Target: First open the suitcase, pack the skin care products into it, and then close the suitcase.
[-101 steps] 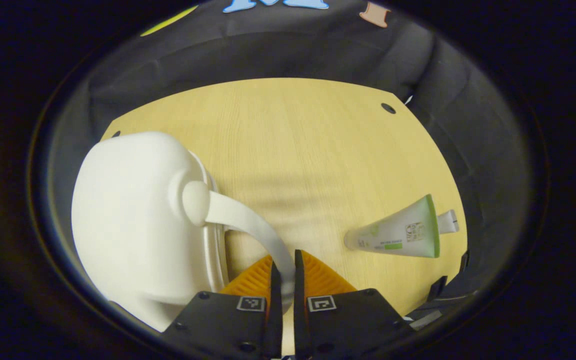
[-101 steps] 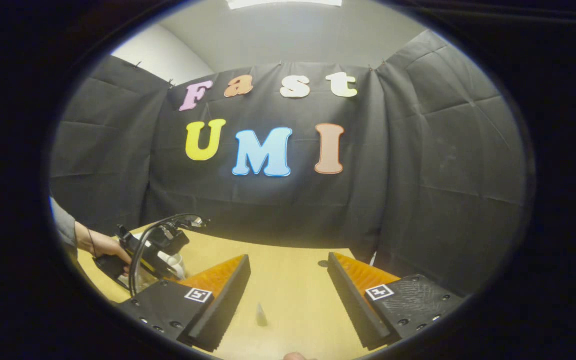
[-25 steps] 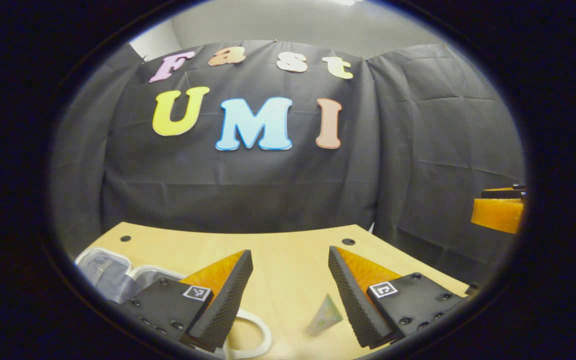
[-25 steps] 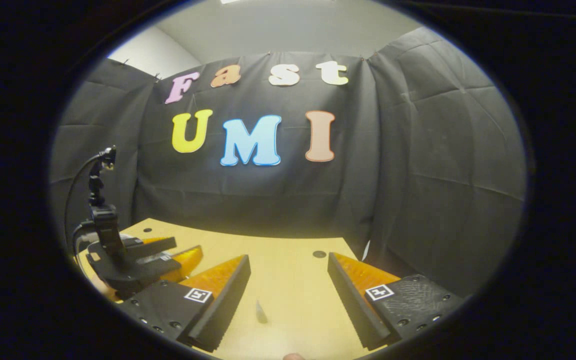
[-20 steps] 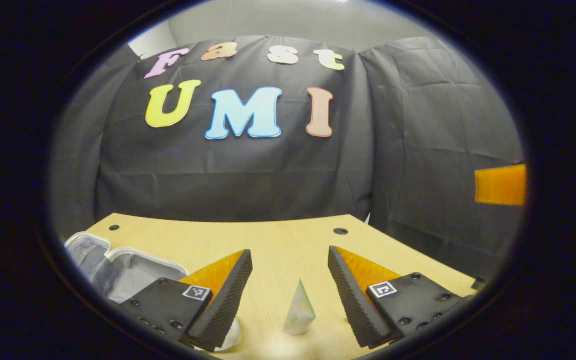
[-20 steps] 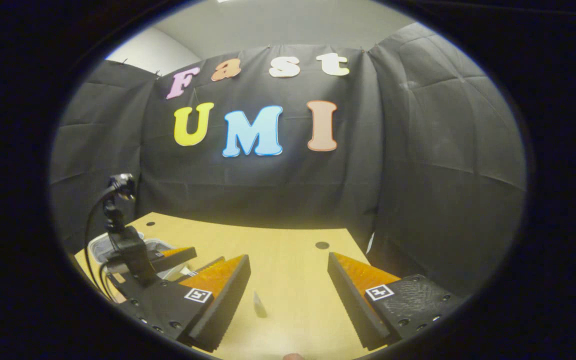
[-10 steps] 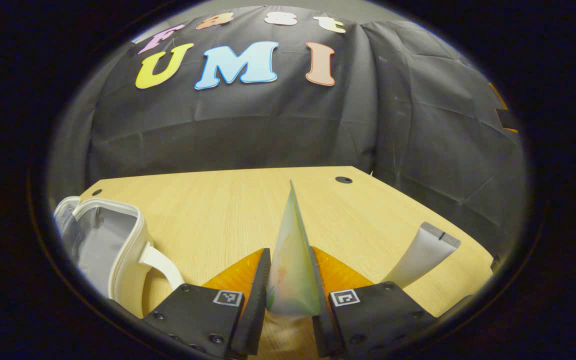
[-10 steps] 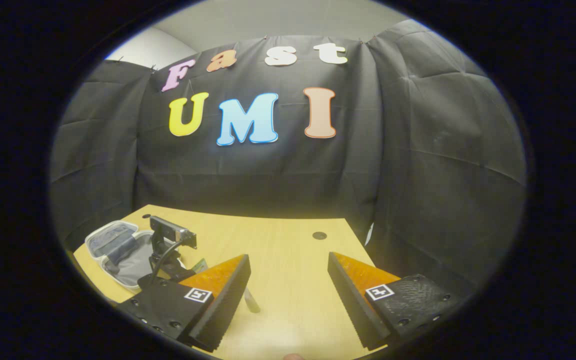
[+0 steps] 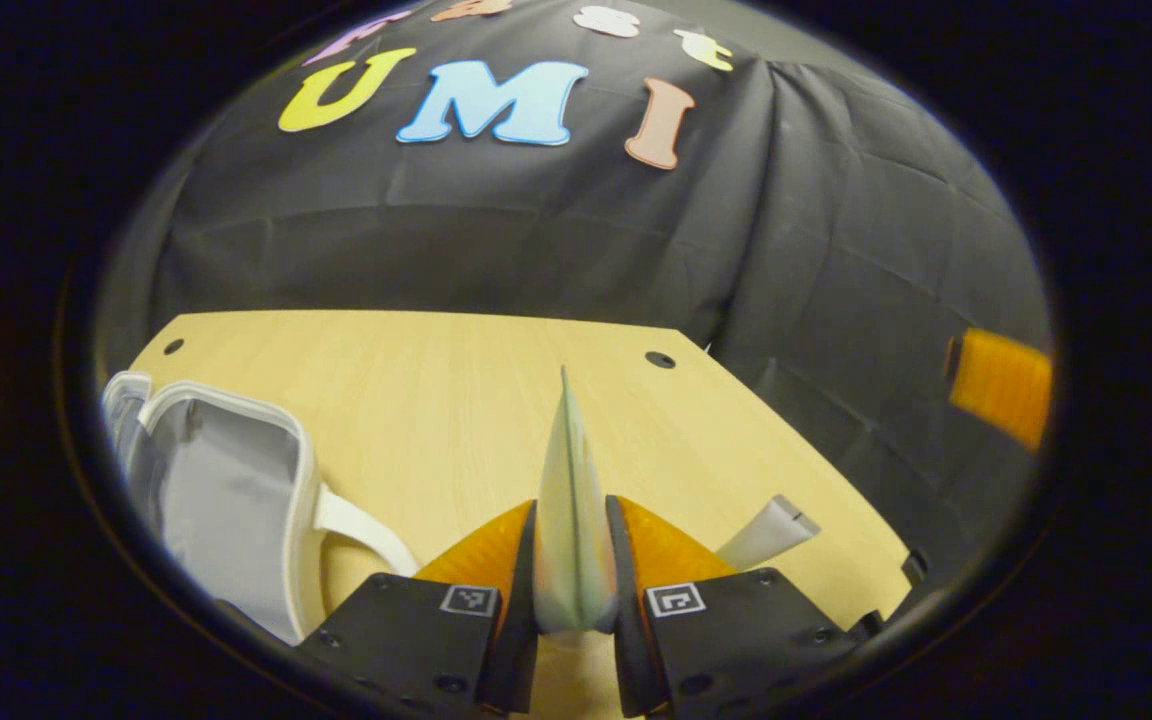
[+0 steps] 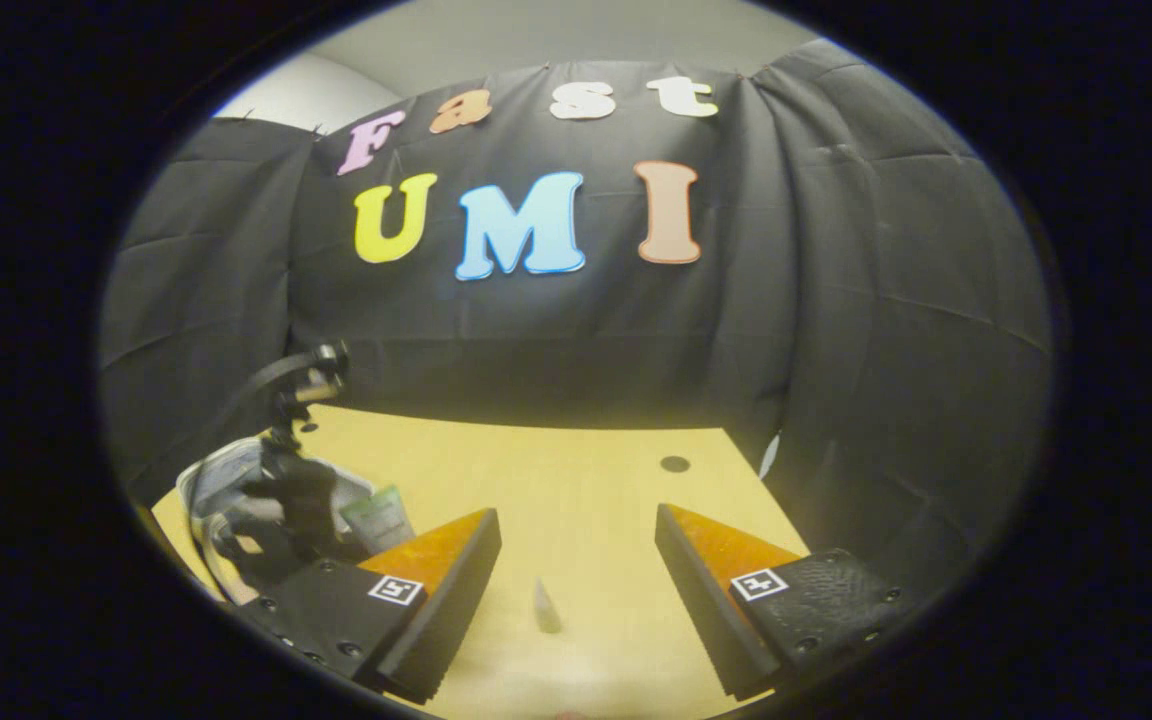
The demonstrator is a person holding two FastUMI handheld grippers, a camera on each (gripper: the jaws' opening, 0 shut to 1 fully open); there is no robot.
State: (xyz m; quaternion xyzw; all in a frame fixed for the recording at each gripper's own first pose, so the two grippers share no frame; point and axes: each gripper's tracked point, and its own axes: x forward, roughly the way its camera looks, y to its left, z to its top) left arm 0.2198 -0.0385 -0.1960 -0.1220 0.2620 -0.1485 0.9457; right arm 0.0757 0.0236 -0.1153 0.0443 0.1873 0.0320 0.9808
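Between the fingers of the left claw, in the left gripper view, a pale green tube stands edge-on, both fingers pressed against its sides; its lower end is cut off behind the black finger mounts, and its label cannot be made out from this angle. To the claw's left the white case lies open on the table, grey lining showing, its near side cut off at the view's edge and a white strap reaching from it toward the claw. Just right of the claw a grey-white tube lies on the table, its near end hidden behind the right finger. An orange blur at the far right may be a finger of the other claw, though it is too smeared to tell. In the right gripper view the right claw has its fingers wide apart with nothing between them but a small, indistinct tube lying on the table ahead. To its left the left claw appears blurred, the green tube beside it and the case partly hidden behind it.
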